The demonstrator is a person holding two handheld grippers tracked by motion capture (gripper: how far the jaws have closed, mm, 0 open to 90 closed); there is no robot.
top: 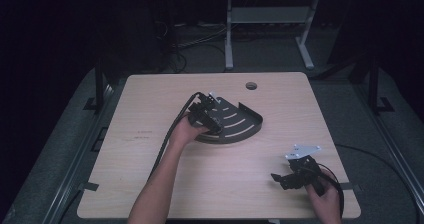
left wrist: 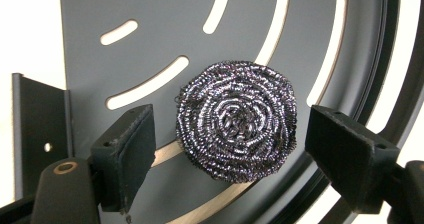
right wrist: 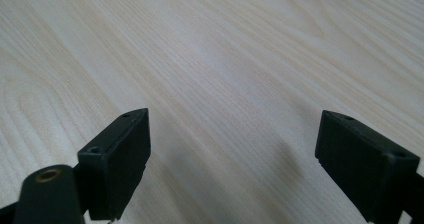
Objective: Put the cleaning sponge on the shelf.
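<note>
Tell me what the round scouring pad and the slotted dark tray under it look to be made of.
Round silvery scouring pad: coiled metal wire, likely steel; the fine strands glint. Dark grey quarter-round slotted tray: looks like painted sheet metal, matte, with thin bent walls and clean-cut slots, though hard plastic is possible.

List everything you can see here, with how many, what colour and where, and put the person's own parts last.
steel wool scourer: one, silvery grey, lying on the slotted tray between the open left tongs, not gripped.
slotted tray: one, dark grey, quarter-round with a raised rim, at the middle of the table.
table: one, light wood, with a round hole near its far edge.
desk frame: one, pale grey, on the floor beyond the table.
left tongs: one pair, black, open over the tray.
right tongs: one pair, black, open above bare tabletop at the near right.
left hand: one, holding the left tongs.
right hand: one, holding the right tongs.
</note>
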